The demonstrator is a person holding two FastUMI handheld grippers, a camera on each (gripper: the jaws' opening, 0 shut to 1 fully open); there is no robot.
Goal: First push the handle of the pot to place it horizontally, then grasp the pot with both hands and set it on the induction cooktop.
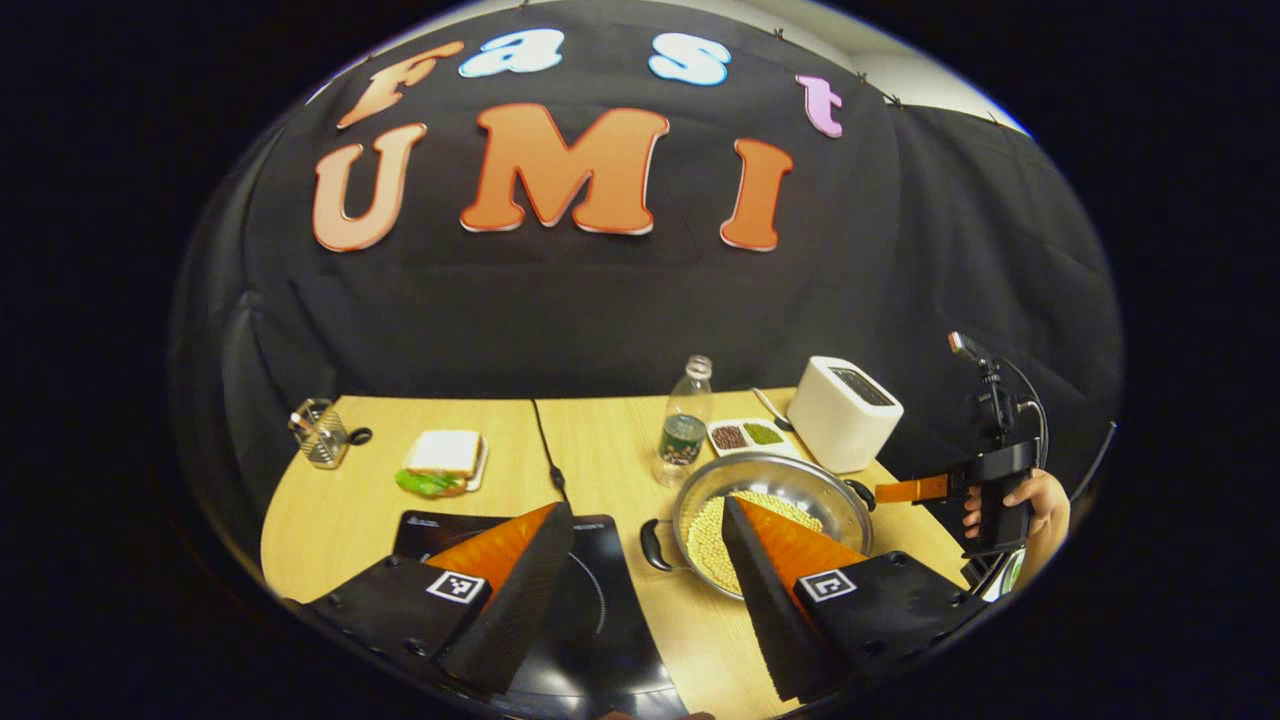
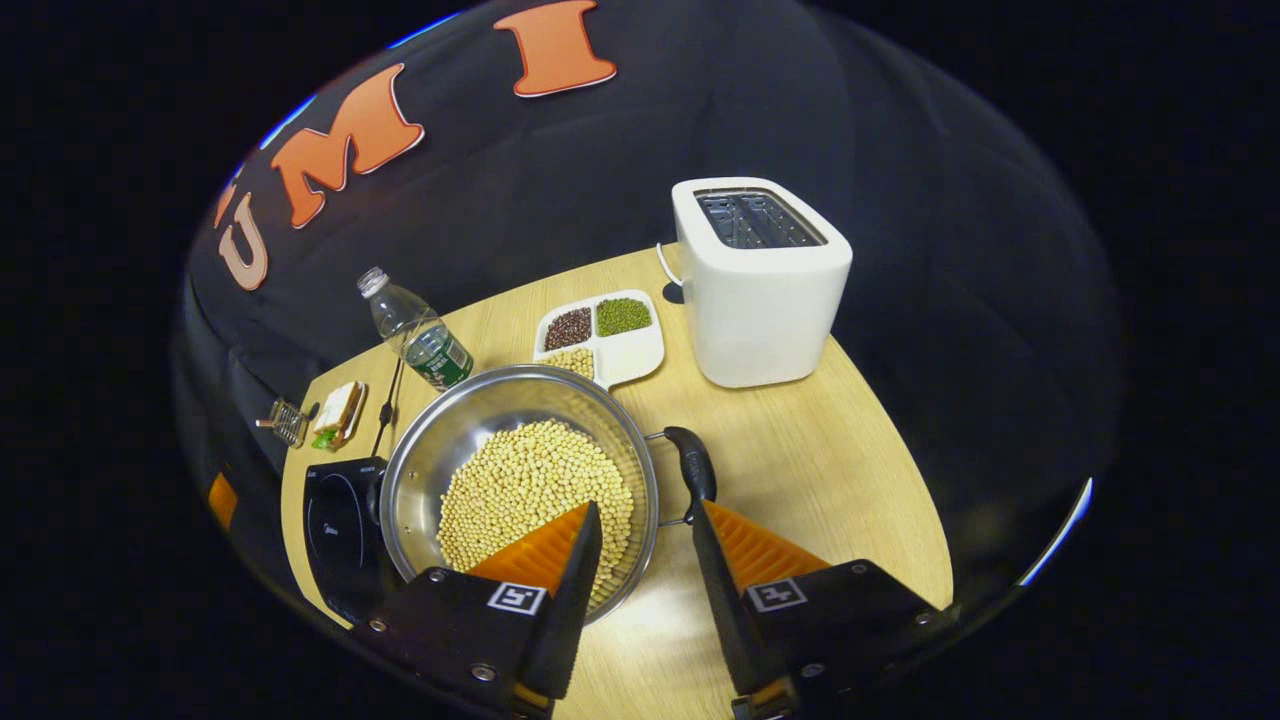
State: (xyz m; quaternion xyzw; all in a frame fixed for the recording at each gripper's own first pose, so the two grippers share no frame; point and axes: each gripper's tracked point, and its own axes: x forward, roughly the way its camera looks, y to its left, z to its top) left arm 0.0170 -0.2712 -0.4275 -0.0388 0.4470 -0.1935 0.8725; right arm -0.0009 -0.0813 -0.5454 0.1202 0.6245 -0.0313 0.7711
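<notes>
The pot (image 2: 520, 480) stands on the table (image 2: 830, 480), just beside the induction cooktop (image 2: 335, 525) and not on it, so the main step is not yet done. Its two side handles seem to lie roughly level already; I judge the pushing step is finished or nearly so, but I cannot be sure.

The right gripper (image 2: 645, 540) has its jaws spread, with the pot's rim and the near handle (image 2: 692, 465) between them; they do not press on anything. The left gripper (image 1: 648, 545) also has its jaws spread, above the gap between cooktop (image 1: 590, 600) and pot (image 1: 770, 500), near the far handle (image 1: 655, 545). In the left gripper view the right gripper (image 1: 915, 489) is seen farther off, held in a hand (image 1: 1035, 500). Both grasps and the lift are left to do.

The pot is a round, shallow bowl of shiny brushed metal, with dark loop handles that look like plastic. It holds many small, pale, round beans, which can roll if the pot tilts. The cooktop is a flat, dark, glossy plate. The table has a light wood grain and a smooth surface.
</notes>
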